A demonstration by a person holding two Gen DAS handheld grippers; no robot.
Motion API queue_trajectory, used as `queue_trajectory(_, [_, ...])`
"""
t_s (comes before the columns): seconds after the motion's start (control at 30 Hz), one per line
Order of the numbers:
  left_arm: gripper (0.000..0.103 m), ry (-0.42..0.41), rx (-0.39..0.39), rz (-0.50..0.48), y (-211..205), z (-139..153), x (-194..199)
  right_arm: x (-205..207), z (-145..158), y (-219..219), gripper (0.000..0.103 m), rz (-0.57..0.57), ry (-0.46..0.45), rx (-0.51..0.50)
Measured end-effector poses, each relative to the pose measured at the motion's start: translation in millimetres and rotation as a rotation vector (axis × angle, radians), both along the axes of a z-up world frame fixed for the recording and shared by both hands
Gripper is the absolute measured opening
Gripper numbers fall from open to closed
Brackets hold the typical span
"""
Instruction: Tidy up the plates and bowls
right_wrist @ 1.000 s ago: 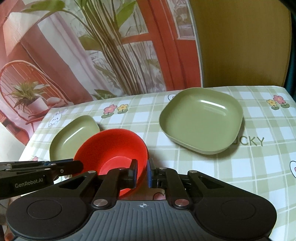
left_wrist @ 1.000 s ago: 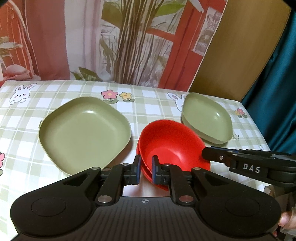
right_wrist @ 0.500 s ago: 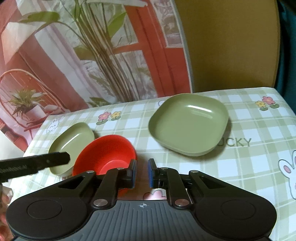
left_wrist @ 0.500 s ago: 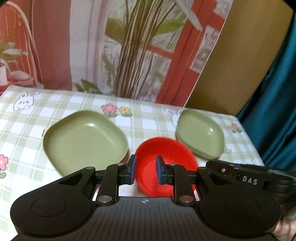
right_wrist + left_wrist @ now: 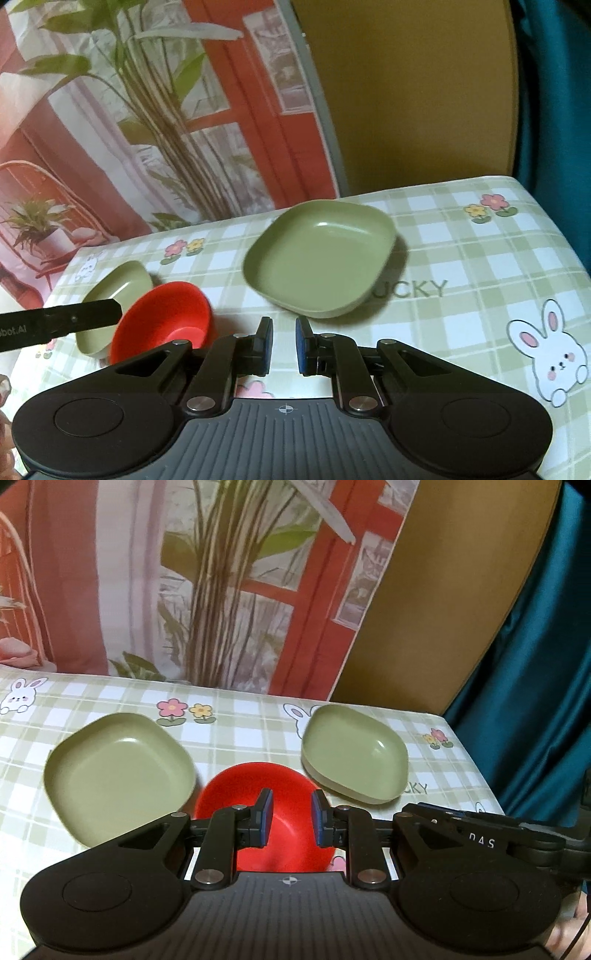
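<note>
Table [image 5: 236, 734] w/ a green-and-white checked cloth printed w/ bunnies and flowers; everything sits on it.

Left wrist view, L to R: a large olive-green rounded-square plastic plate [image 5: 118, 771] lies flat on the left side of the cloth. Just right of it, near the front edge, a round red plastic bowl [image 5: 255, 779] stands upright; it may be two nested, can't tell. Plate rim and bowl rim look very close, contact unclear. Further right and a bit farther back, a smaller olive-green rounded-square plastic dish [image 5: 354, 753], also upright, its near corner just beside the bowl's rim.

Left gripper [image 5: 291, 821] hangs over the red bowl's near side, jaws parted a little w/ a clear gap. The bowl shows through that gap, but the pads [image 5: 266, 819] press on nothing, so it's released, empty.

Right gripper [image 5: 283, 345]: in its own view the blue pads [image 5: 301, 343] stand slightly apart over bare cloth, nothing between them, so also empty. It shows at the far right of the left view as a black arm marked "DAS".

Right wrist view, L to R: left gripper's black finger, large green plate behind it, red bowl, then the green dish near mid-table, beside the printed letters "UCKY" [image 5: 412, 290].

Backdrop [image 5: 221, 590]: printed curtain w/ plant and red window frame; teal drape [image 5: 535, 646] at right.
</note>
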State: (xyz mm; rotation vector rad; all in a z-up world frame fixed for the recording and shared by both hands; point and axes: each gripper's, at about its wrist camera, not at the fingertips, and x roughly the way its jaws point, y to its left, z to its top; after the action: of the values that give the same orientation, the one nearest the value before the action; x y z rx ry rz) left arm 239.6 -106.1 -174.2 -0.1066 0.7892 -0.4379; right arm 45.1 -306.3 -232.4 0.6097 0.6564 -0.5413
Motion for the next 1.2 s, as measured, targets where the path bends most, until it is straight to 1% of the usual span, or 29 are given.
queue_trajectory(0.1, [0.023,-0.008,-0.005,-0.003,-10.2,-0.2,0.5,-8.1,-7.5,-10.6,0.014,-0.018,-0.005,0.003])
queue_trajectory(0.17, [0.025,-0.022,0.008,-0.007,-19.4,-0.9,1.0,-12.0,-14.5,-19.4,0.014,-0.034,0.000,0.008])
queue_trajectory(0.23, [0.033,-0.027,0.020,-0.010,-27.1,-2.2,3.8,-15.1,-22.1,-30.4,0.014,-0.052,0.006,0.013])
queue_trajectory(0.27, [0.034,-0.028,0.022,-0.011,-30.9,-3.0,5.9,-16.3,-25.1,-37.0,0.015,-0.062,0.007,0.011])
queue_trajectory(0.33, [0.034,-0.029,0.024,-0.011,-36.2,-4.4,10.8,-18.5,-29.4,-49.0,0.018,-0.081,0.006,0.006])
queue_trajectory(0.43, [0.034,-0.026,0.021,-0.003,-42.2,-7.2,16.3,-18.3,-33.9,-69.5,0.020,-0.113,-0.006,0.013])
queue_trajectory(0.57, [0.034,-0.019,0.017,0.006,-46.6,-11.7,24.1,-8.8,-36.5,-93.7,0.021,-0.136,-0.020,-0.014])
queue_trajectory(0.67, [0.034,-0.020,0.029,0.020,-49.7,-14.8,32.4,3.1,-39.7,-110.4,0.024,-0.145,-0.023,-0.028])
queue_trajectory(0.83, [0.034,-0.015,0.020,0.044,-51.4,-18.1,46.1,24.2,-55.9,-126.2,0.024,-0.132,0.014,-0.023])
queue_trajectory(0.93, [0.034,-0.018,0.026,0.045,-54.2,-19.3,51.9,32.1,-63.7,-126.7,0.022,-0.119,0.022,-0.030])
queue_trajectory(0.97, [0.034,-0.017,0.027,0.044,-55.1,-20.0,53.6,32.8,-65.3,-126.8,0.020,-0.119,0.019,-0.032])
queue_trajectory(1.1, [0.034,-0.016,0.032,0.032,-60.8,-23.5,59.6,30.3,-68.8,-126.8,0.013,-0.133,-0.016,-0.018])
queue_trajectory(1.2, [0.034,-0.016,0.040,0.020,-66.5,-26.5,60.9,29.1,-70.4,-126.6,0.011,-0.138,-0.025,-0.010])
